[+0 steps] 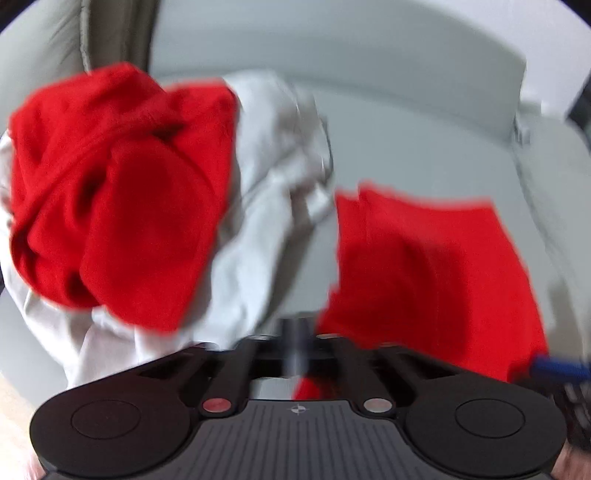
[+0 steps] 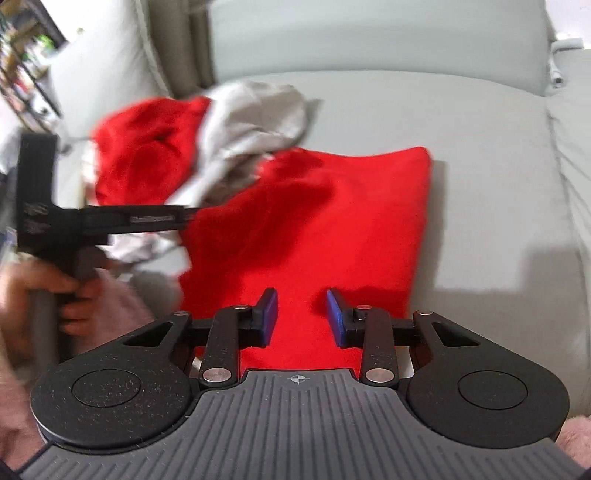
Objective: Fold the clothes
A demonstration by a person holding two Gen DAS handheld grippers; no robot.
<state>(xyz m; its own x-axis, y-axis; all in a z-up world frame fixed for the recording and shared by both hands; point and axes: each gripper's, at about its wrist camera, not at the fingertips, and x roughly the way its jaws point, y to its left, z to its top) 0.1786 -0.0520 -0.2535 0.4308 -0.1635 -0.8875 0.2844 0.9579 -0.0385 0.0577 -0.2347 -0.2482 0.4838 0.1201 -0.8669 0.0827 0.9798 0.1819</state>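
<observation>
A flat red garment (image 2: 332, 236) lies spread on the pale sofa seat (image 2: 480, 155), its near end under my right gripper (image 2: 301, 314), which is open and empty just above it. The same garment shows in the left wrist view (image 1: 436, 273). My left gripper (image 1: 295, 339) looks shut, fingers blurred together, at the garment's left edge; what it holds is unclear. From the right wrist view it reaches in from the left (image 2: 110, 218). A crumpled pile of red (image 1: 110, 206) and white clothes (image 1: 266, 206) sits to the left.
The sofa backrest (image 2: 369, 33) rises behind the seat. A seam and second cushion (image 2: 569, 166) lie to the right. A shelf (image 2: 26, 55) stands at the far left. The person's hand (image 2: 66, 295) and pink sleeve are at the lower left.
</observation>
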